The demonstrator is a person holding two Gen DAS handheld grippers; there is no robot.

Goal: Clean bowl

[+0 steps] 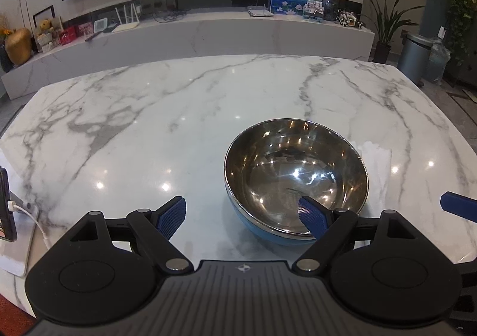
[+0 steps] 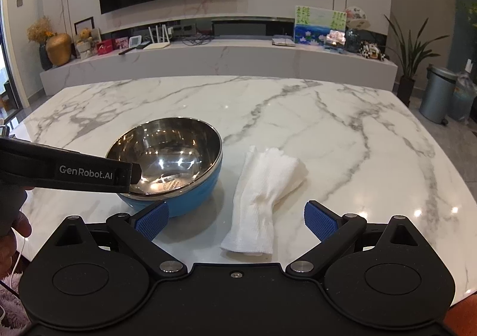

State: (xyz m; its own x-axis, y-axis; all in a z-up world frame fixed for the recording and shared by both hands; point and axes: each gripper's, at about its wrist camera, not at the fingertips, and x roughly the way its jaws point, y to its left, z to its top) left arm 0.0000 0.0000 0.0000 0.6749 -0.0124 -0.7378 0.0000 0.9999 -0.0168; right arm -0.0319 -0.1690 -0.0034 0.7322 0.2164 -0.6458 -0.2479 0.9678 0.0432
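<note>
A steel bowl with a blue outside (image 1: 295, 178) stands on the marble table (image 1: 149, 127). My left gripper (image 1: 243, 216) is open; its right finger (image 1: 313, 216) reaches over the bowl's near rim, its left finger is outside on the table side. In the right wrist view the bowl (image 2: 170, 163) is at left, with the left gripper's black arm (image 2: 68, 170) over its rim. A folded white cloth (image 2: 265, 196) lies right of the bowl. My right gripper (image 2: 235, 218) is open, just in front of the cloth, empty.
A phone (image 1: 6, 204) with a white cable (image 1: 32, 216) stands at the table's left edge. Behind the table runs a low marble TV bench (image 2: 208, 58) with ornaments. A bin (image 2: 438, 94) and plants stand at right.
</note>
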